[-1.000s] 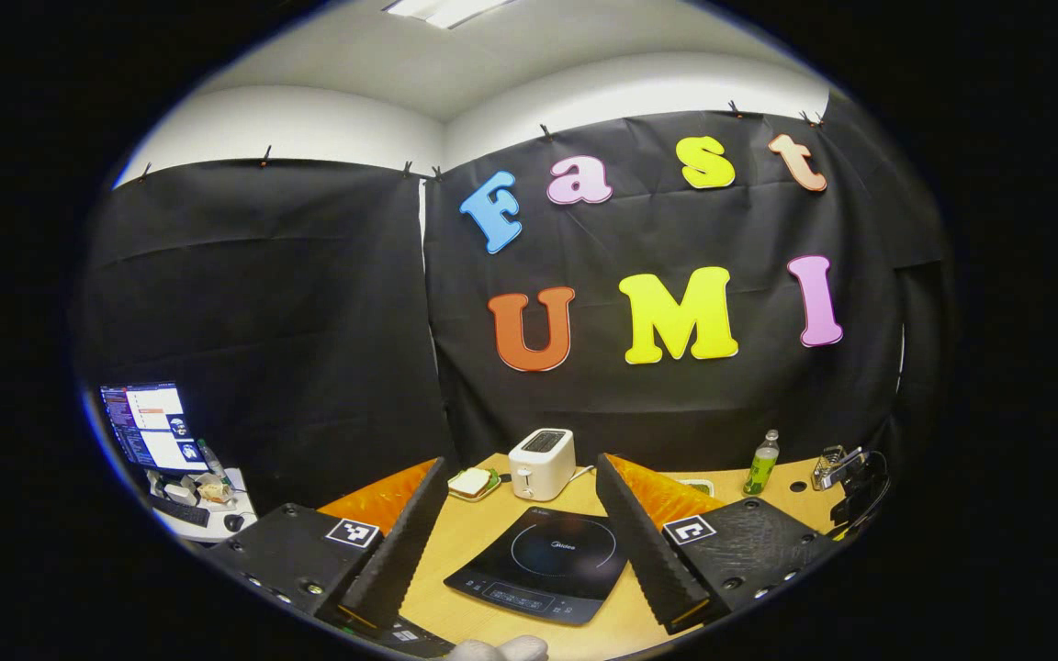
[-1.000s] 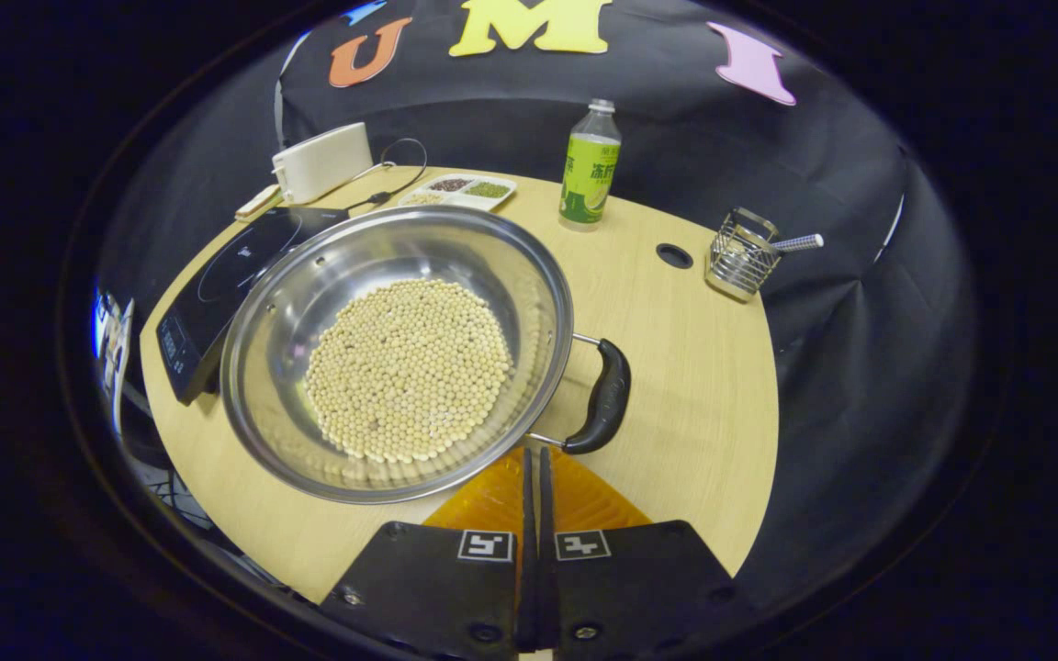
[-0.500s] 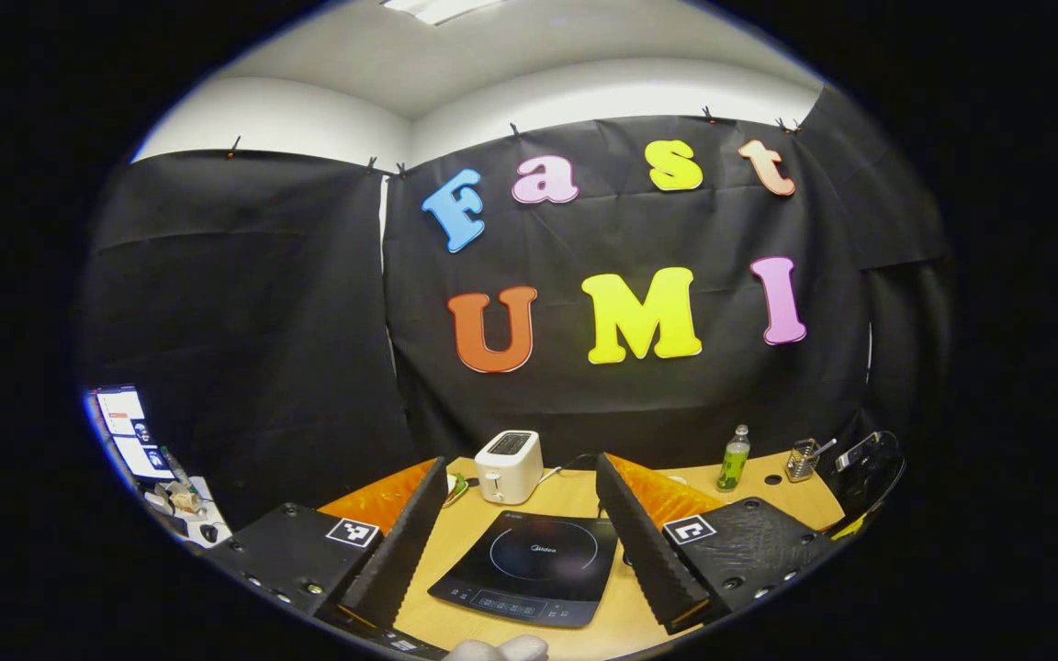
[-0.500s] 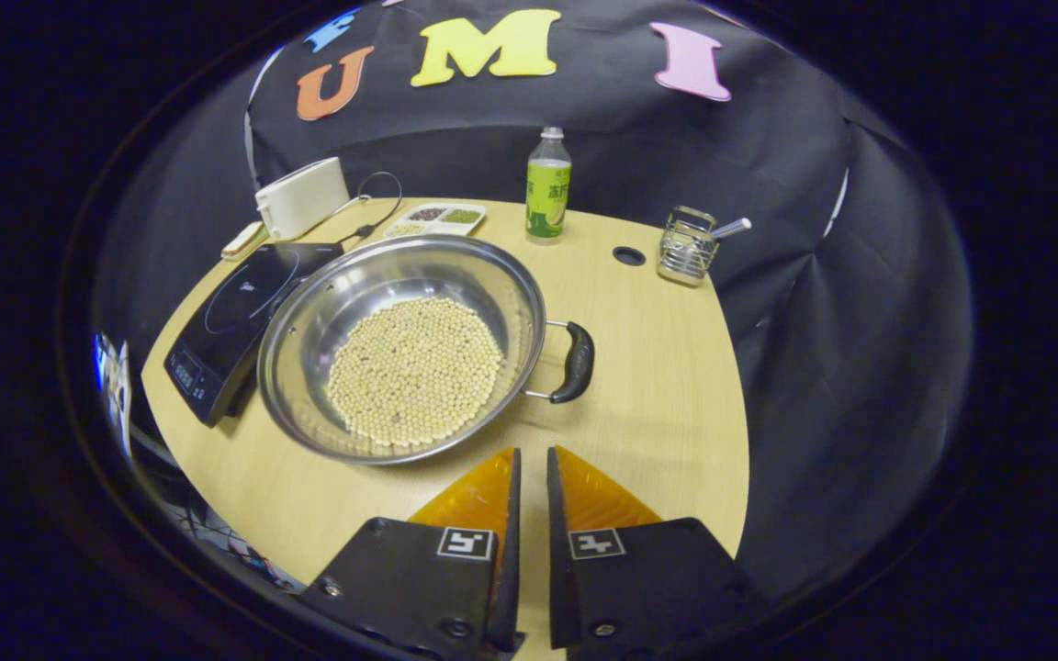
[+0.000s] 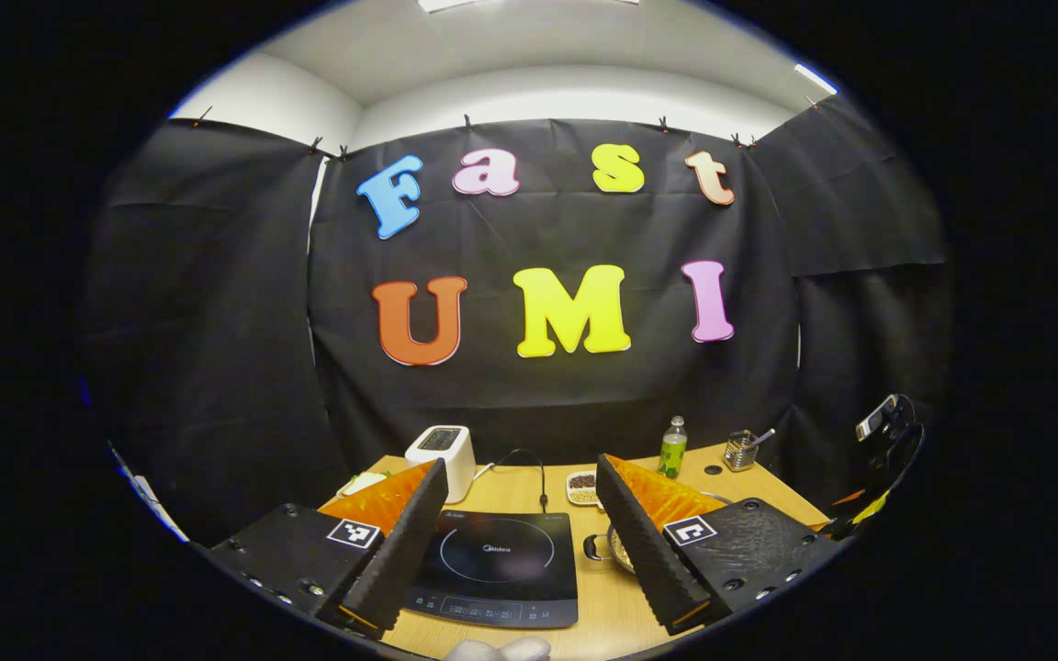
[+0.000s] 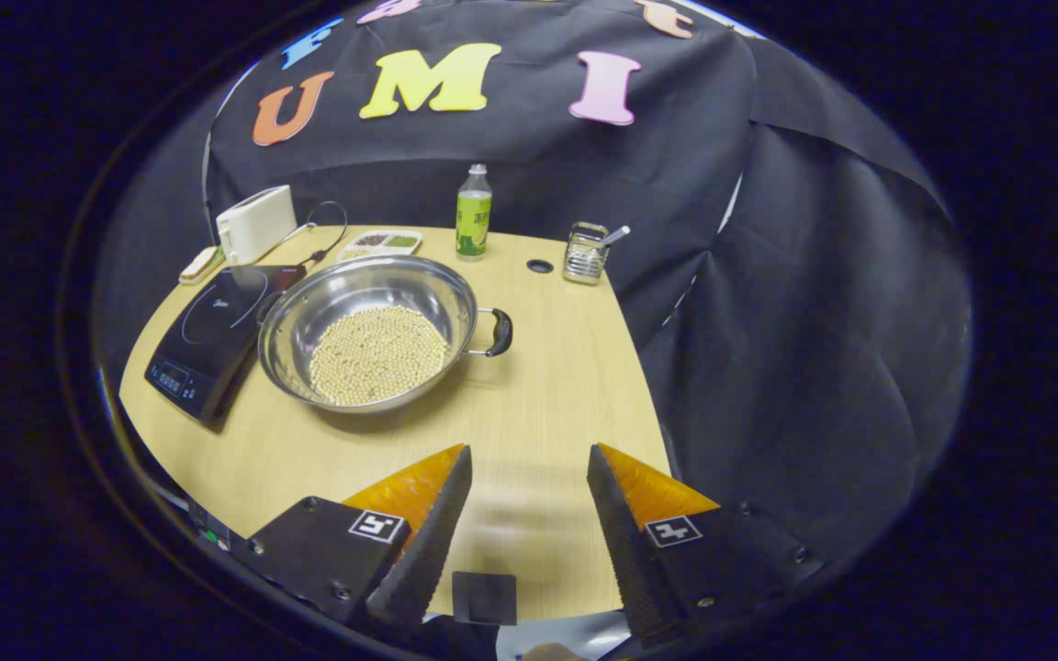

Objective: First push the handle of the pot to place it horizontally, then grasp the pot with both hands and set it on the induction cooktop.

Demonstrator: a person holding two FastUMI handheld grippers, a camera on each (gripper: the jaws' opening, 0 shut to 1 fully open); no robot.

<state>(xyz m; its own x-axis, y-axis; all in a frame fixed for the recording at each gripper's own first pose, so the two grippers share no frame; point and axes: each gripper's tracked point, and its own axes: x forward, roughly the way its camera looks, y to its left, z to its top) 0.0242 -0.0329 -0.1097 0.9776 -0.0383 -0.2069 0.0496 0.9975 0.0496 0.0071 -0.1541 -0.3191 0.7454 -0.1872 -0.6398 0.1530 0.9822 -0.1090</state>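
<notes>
In the right gripper view the cooktop (image 6: 217,330) sits at left, the pot (image 6: 368,330) of beans touching its right edge, handle (image 6: 499,332) pointing right. Right gripper (image 6: 524,477) at bottom centre is wide open, empty. Left gripper (image 5: 522,491) is also open, holding nothing.

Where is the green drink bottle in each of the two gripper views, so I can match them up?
Left gripper view: the green bottle stands at the table's far edge, right of centre, beside the wire holder.
Right gripper view: it stands upright at the far edge, behind the pot.
Shared landmark: the white toaster, behind the induction cooktop.
</notes>
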